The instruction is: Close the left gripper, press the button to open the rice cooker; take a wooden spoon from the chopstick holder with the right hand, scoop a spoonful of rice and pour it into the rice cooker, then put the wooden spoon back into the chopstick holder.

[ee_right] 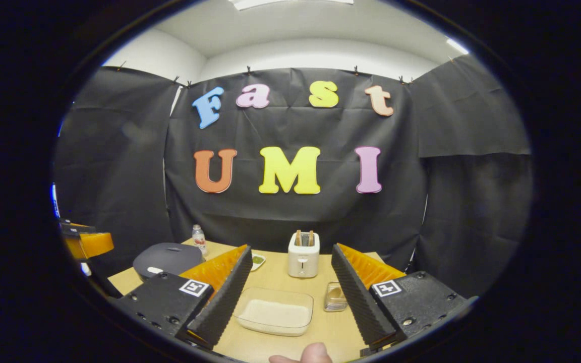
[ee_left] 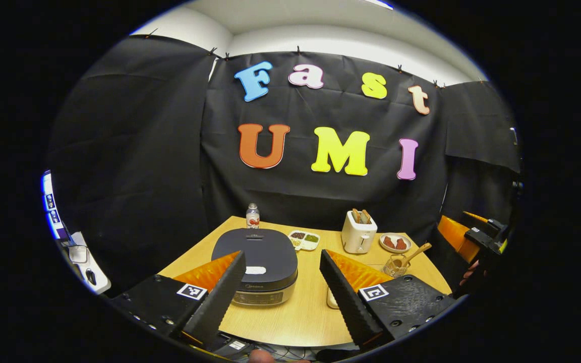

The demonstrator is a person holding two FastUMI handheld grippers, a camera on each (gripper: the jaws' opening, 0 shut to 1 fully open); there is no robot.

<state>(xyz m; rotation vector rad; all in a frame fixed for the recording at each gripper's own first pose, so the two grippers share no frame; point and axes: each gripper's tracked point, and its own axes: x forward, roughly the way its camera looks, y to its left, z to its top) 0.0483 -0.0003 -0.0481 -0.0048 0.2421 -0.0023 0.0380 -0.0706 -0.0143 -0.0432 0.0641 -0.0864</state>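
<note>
Both grippers hang open above the bench: our left gripper [ee_left: 283,287] faces the shut rice cooker [ee_left: 256,263], while the wooden spoon [ee_left: 414,253] waits in its holder [ee_left: 396,265] off to its right.

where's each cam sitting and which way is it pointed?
Left gripper view: rides the left gripper, held above the table's near edge, facing the closed rice cooker; its open fingers show, the right gripper farther off.
Right gripper view: rides the right gripper, facing the rice tray and toaster; its open fingers and a fingertip show.
Shared: rice cooker, toaster, bottle.
</note>
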